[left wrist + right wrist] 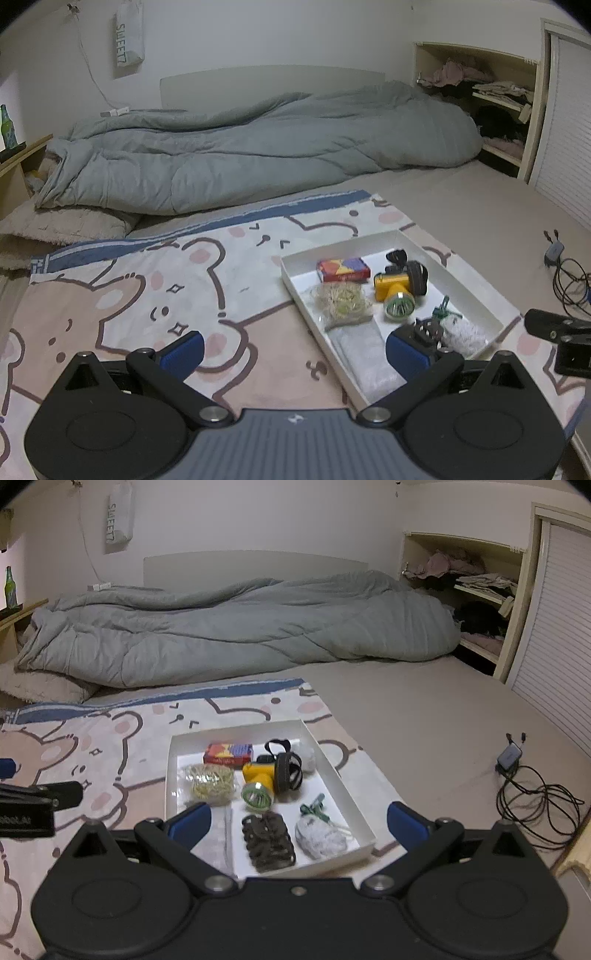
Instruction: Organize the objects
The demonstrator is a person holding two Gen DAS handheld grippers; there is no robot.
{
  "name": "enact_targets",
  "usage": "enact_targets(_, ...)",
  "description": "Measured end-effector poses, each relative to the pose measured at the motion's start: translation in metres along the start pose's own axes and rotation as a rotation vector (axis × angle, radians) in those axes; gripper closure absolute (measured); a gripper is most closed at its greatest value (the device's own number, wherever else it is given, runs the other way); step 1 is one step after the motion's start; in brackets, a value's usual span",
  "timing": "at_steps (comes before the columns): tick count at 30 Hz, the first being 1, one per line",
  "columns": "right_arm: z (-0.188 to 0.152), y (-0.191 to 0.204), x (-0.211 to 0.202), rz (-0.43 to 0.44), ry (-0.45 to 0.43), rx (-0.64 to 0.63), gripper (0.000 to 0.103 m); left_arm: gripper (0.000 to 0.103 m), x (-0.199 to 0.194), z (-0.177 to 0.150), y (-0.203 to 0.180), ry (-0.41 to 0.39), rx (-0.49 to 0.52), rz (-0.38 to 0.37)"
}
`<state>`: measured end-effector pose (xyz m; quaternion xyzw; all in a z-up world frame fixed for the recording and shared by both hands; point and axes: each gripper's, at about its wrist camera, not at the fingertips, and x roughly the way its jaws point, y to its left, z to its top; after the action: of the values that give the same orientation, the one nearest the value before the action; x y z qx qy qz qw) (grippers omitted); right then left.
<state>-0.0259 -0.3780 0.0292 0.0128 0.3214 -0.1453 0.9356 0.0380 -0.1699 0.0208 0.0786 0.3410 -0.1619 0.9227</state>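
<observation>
Tray (334, 771) contents first, since that is what we are sorting: a shallow white tray sits on the bear-print blanket (110, 746) spread over the bed, and we hold both grippers just short of its near edge. Our right gripper (299, 825) has its blue pads spread as wide as they go, with nothing between them; its near fingertips hang above the tray's front rim. Our left gripper (293, 352) is also wide open and empty, its right pad over the tray's near left corner and its left pad over the blanket.

Nearest us in the tray lie a dark, knobbly mesh piece (269, 840) and, to its right, a white fluffy bundle (320, 836), with a clear plastic packet (364, 360) along the left side. A small green clip (313, 806) rests just beyond the white bundle. In the middle sits a yellow headlamp (264, 777) with its black strap, its lens facing us, and left of it a bag of rubber bands (211, 784). At the far end a red and blue box (228, 755) lies near the back wall, and a white crumpled wad (307, 755) sits in the far right corner.

Off to the right, on the bare sheet, a charger with black cable (532, 794) lies well apart from the tray. Beyond the blanket a grey duvet (236, 635) is bunched across the bed, and behind it on the right an open shelf (480, 590) holds folded clothes. A green bottle (10, 589) stands on a side table at far left.
</observation>
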Motion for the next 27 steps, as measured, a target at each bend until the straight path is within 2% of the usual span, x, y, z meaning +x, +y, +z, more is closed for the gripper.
enact_targets(13,-0.024,-0.002,-0.018,-0.046,0.046,0.009,0.0,0.0,-0.008,-0.025,0.011,0.056,0.012,-0.003)
enact_targets(17,-0.027,0.001,-0.015,-0.077,0.065,-0.01,0.0,0.0,-0.009,-0.027,0.014,0.05,0.005,-0.002)
enact_targets(21,-0.03,0.001,-0.011,-0.057,0.1,-0.006,0.0,0.0,-0.008,-0.027,0.018,0.06,-0.011,0.004)
enact_targets(27,-0.032,0.003,-0.012,-0.062,0.104,-0.011,0.0,0.0,-0.003,-0.029,0.018,0.08,-0.005,0.015)
